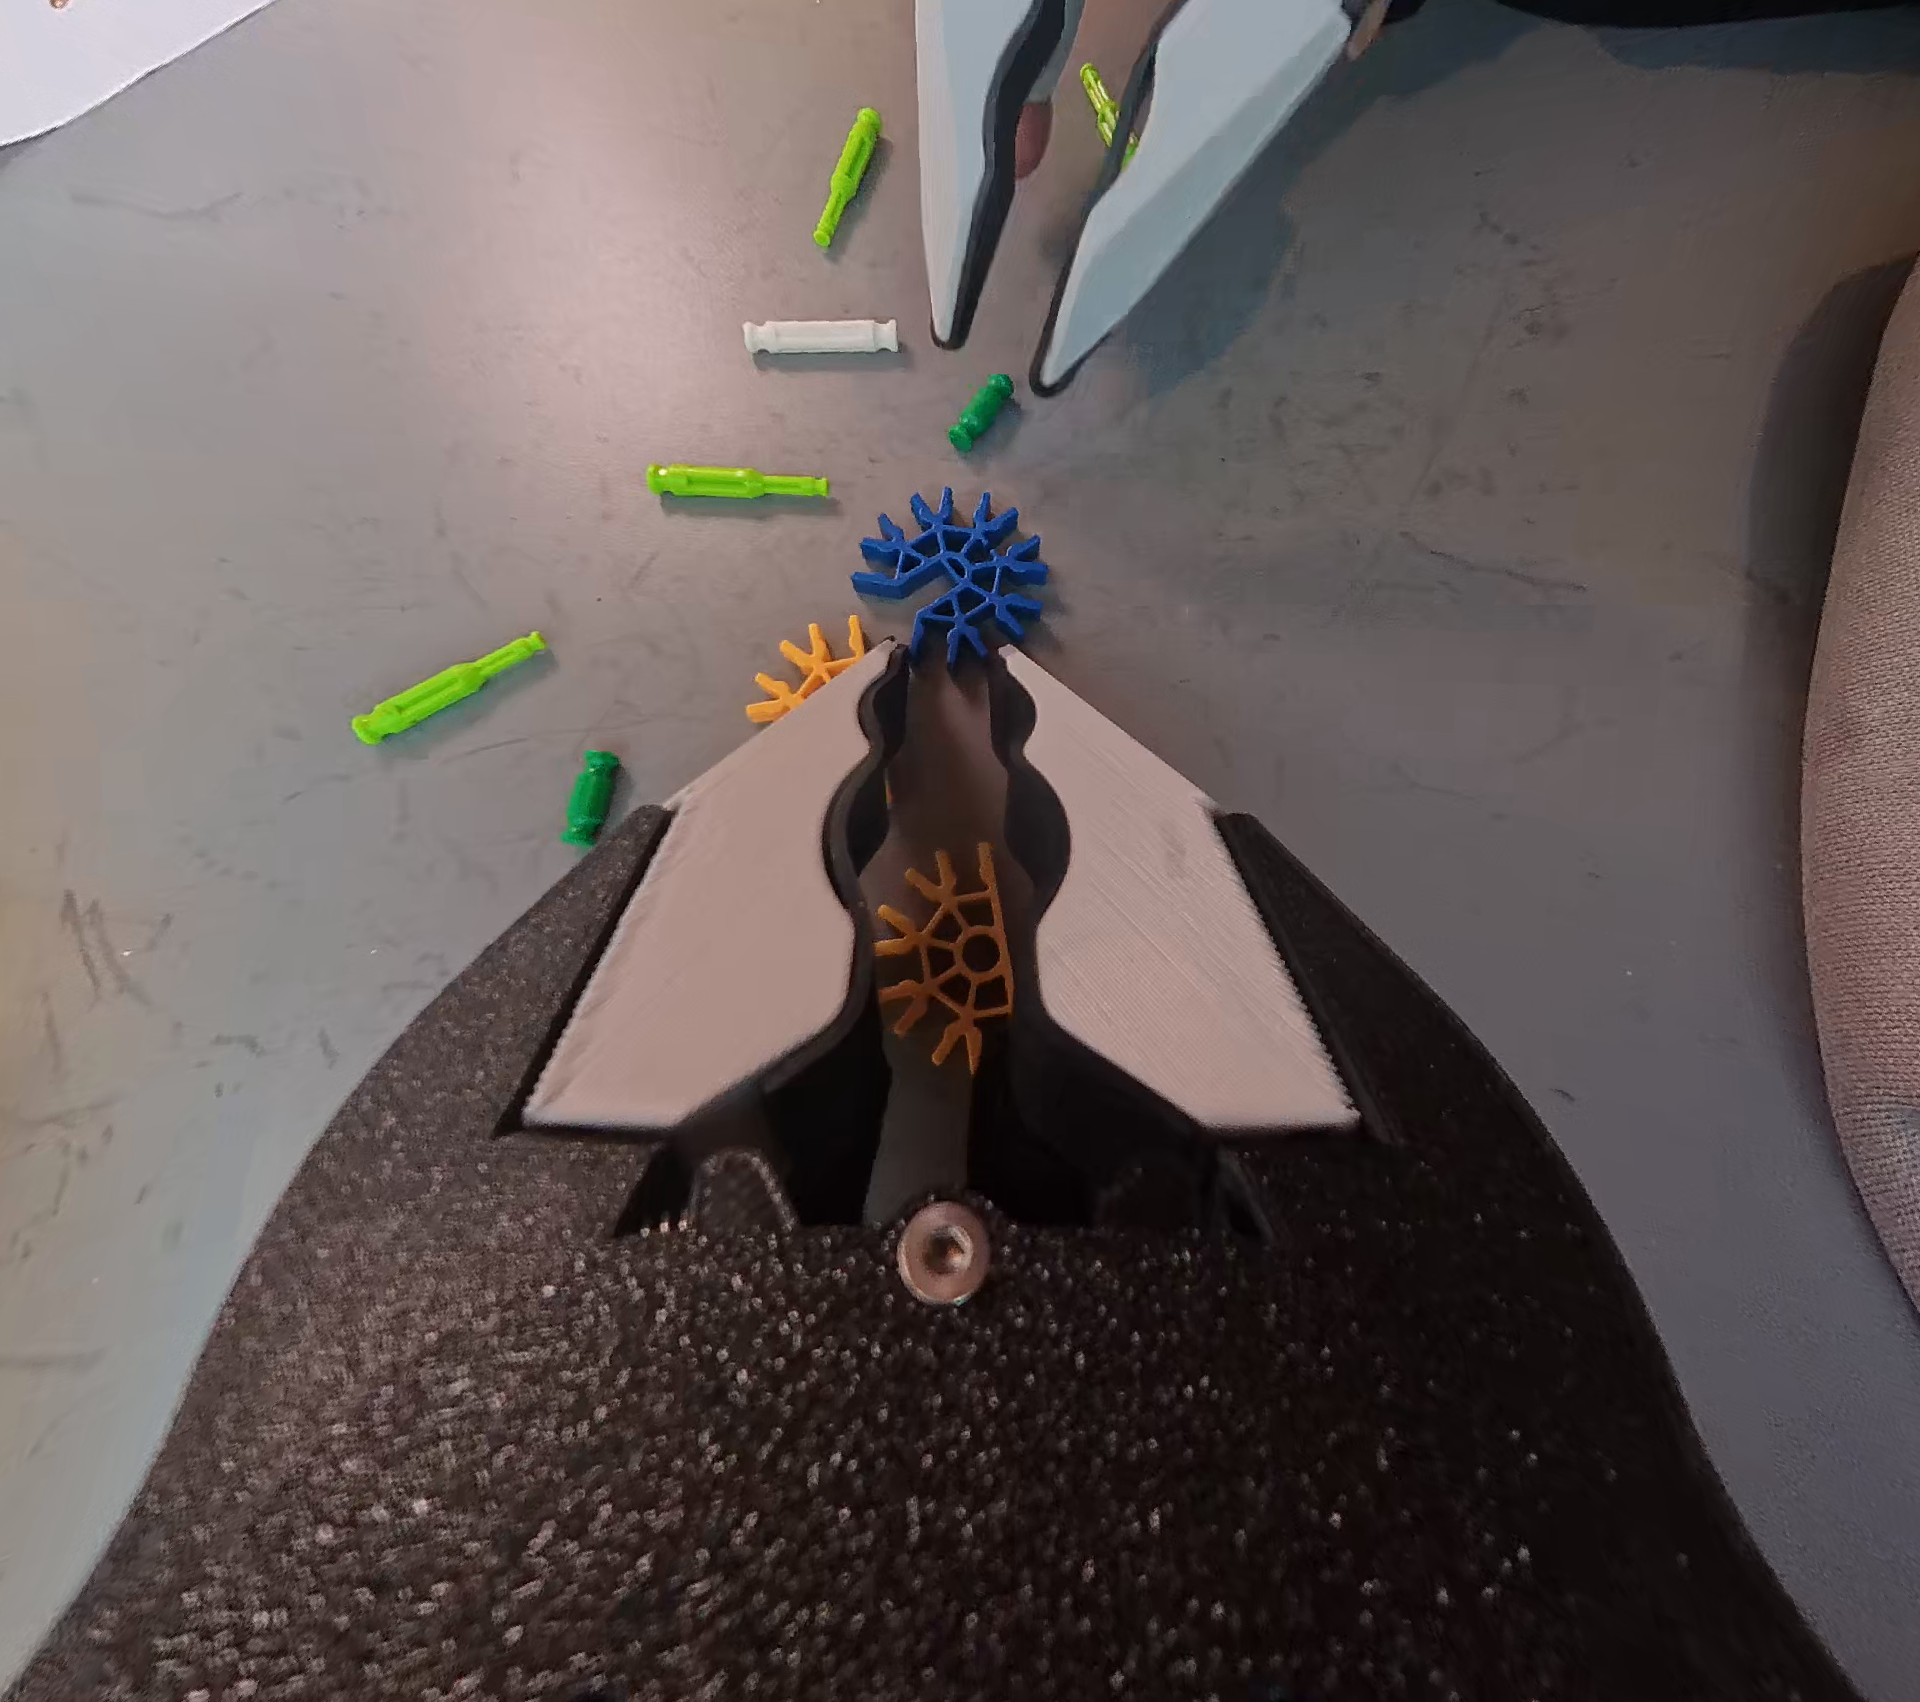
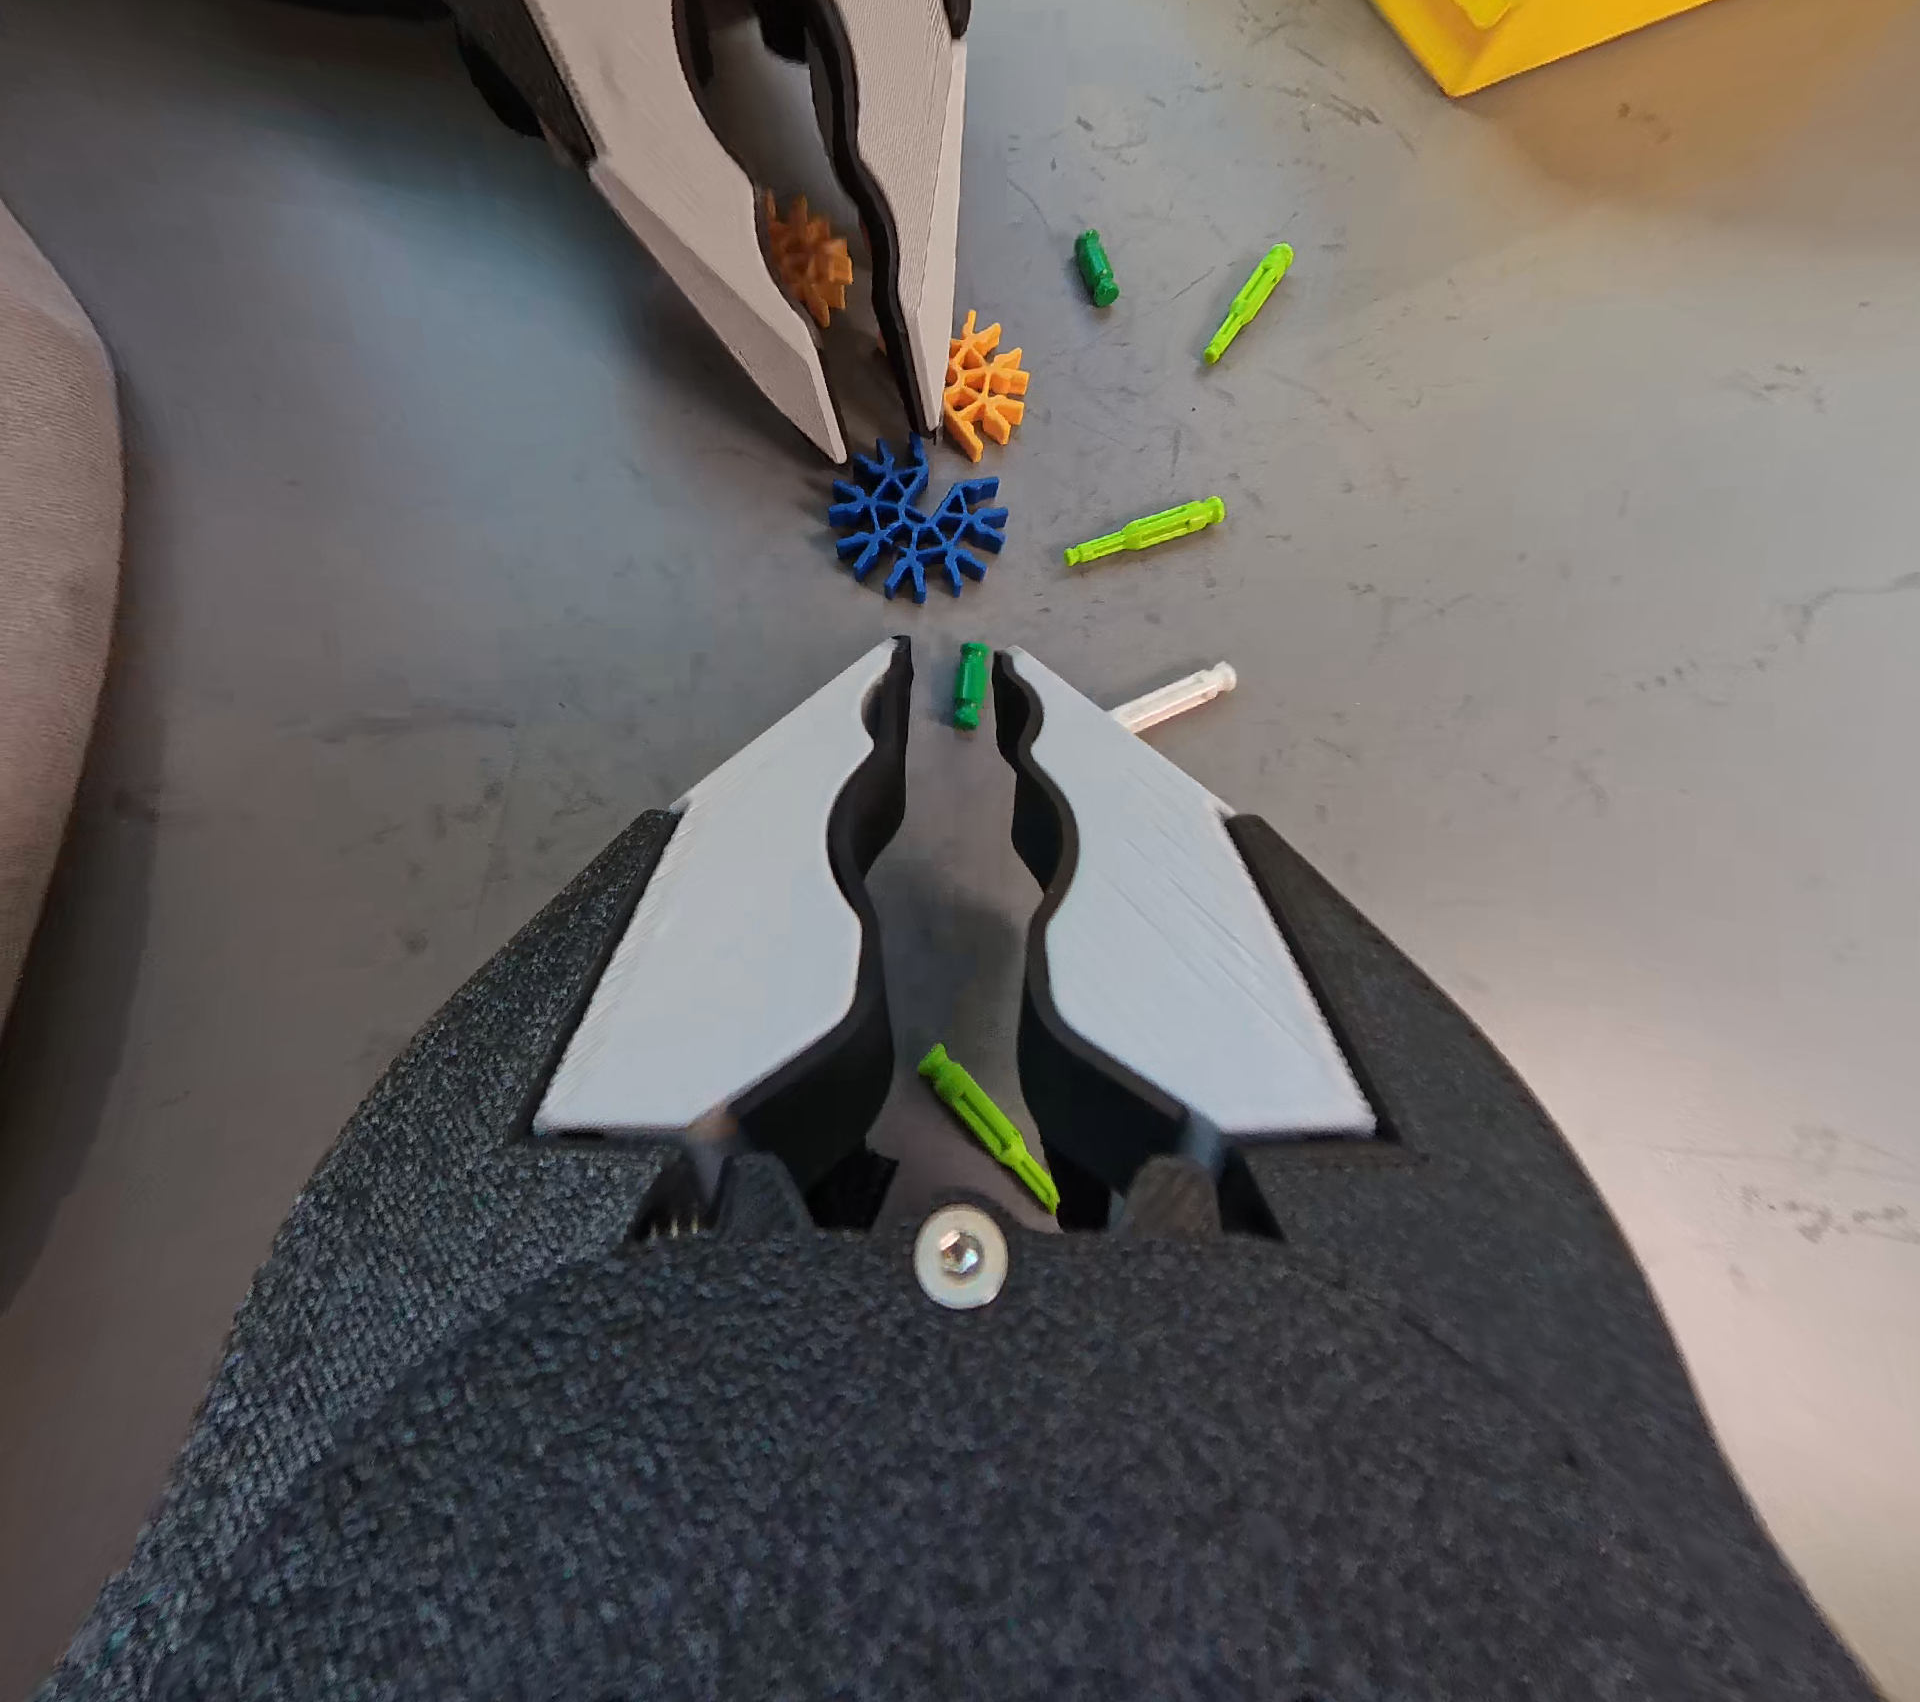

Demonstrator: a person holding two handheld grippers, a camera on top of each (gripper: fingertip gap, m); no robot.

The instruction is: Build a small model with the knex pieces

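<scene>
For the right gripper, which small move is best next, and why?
Probably close the right gripper on the short dark green plastic rod: the rod lies on the grey table between its open fingertips, untouched. The blue snowflake-shaped plastic connector lies just beyond.

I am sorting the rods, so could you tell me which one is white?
The white rod lies beside the right gripper; all other rods are green.

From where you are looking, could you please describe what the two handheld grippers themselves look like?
Both look alike. The left gripper has a black, rough-textured body that widens toward the camera, with a silver screw set in the middle. Its two pale grey jaws taper to points, show fine ridged lines and carry wavy black inner linings. The right gripper repeats this, with its own screw. No cables or sleeves show.
</scene>
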